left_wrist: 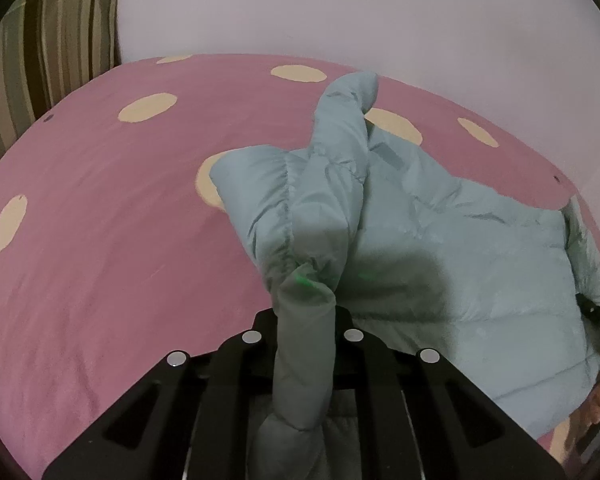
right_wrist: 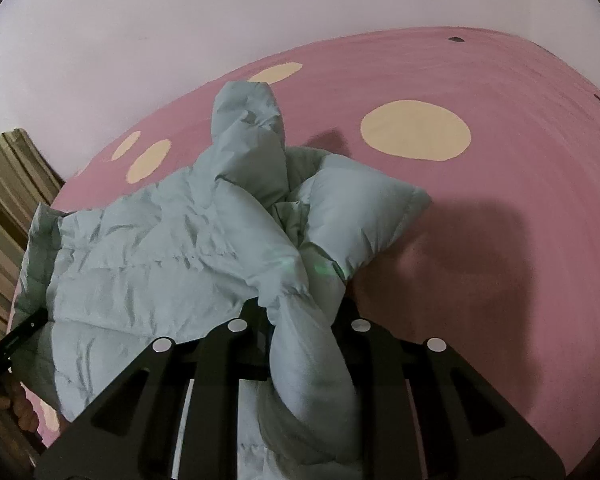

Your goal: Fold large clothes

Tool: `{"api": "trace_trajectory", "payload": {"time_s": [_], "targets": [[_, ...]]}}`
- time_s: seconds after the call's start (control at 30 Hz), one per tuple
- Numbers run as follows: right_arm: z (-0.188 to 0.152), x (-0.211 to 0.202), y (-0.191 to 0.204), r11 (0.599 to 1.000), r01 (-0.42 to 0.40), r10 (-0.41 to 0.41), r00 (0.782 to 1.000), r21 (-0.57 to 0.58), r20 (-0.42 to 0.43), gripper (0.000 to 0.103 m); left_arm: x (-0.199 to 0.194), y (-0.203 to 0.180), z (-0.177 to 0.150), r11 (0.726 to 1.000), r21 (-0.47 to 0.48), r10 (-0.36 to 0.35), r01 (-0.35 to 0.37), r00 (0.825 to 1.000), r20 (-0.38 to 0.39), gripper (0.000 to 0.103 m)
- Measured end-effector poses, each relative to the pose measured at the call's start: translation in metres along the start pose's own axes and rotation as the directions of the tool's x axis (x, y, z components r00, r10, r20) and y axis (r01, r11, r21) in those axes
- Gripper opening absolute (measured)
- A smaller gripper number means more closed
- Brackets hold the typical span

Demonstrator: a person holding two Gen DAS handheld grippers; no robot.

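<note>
A pale green puffer jacket (left_wrist: pixel 440 240) lies on a pink bedsheet (left_wrist: pixel 100 240) with cream dots. The left gripper (left_wrist: pixel 304 320) pinches a bunched fold at one edge of the jacket; the right gripper (right_wrist: pixel 300 312) pinches another fold at the opposite edge. A sleeve (left_wrist: pixel 344 120) stands up across the jacket's middle, between the grippers and the far wall (left_wrist: pixel 340 8). A striped cushion (left_wrist: pixel 48 48) stands just beyond the sheet's corner.

place: home bedroom | evidence: pink spotted bedsheet (left_wrist: pixel 100 240), striped pillow (left_wrist: pixel 48 40)
</note>
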State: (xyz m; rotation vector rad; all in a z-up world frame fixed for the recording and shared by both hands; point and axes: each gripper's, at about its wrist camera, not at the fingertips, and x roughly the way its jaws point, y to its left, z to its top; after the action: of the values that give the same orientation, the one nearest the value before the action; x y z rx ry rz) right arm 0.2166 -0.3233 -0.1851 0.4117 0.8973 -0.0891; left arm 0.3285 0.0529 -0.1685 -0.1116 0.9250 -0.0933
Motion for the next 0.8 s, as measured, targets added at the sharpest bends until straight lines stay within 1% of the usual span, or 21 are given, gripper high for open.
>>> {"api": "trace_trajectory", "payload": {"time_s": [0.2, 0.37, 0.57, 0.7, 0.8], "targets": [[-0.025, -0.021, 0.01, 0.999, -0.037, 0.037, 0.999, -0.013, -0.02, 0.016, -0.028, 0.021, -0.024, 0.999, -0.038, -0.008, 0.007, 1.0, -0.016, 0.009], [-0.057, -0.045, 0.009, 0.997, -0.074, 0.074, 0.996, -0.004, -0.043, 0.016, -0.054, 0.032, -0.051, 0.999, -0.049, -0.007, 0.005, 0.999, -0.04, 0.009], [-0.094, -0.07, 0.005, 0.995, -0.094, 0.095, 0.993, 0.009, -0.069, 0.016, -0.079, 0.046, -0.085, 0.998, -0.064, -0.024, 0.021, 0.999, -0.041, 0.009], [-0.113, -0.077, 0.003, 0.994, -0.106, 0.106, 0.991, 0.006, -0.086, 0.017, -0.084, 0.055, -0.101, 0.997, -0.08, -0.028, 0.024, 0.998, -0.052, 0.009], [-0.115, -0.072, 0.003, 0.995, -0.103, 0.103, 0.99, 0.002, -0.093, 0.018, -0.079, 0.058, -0.108, 0.996, -0.089, -0.025, 0.02, 0.998, -0.057, 0.01]]}}
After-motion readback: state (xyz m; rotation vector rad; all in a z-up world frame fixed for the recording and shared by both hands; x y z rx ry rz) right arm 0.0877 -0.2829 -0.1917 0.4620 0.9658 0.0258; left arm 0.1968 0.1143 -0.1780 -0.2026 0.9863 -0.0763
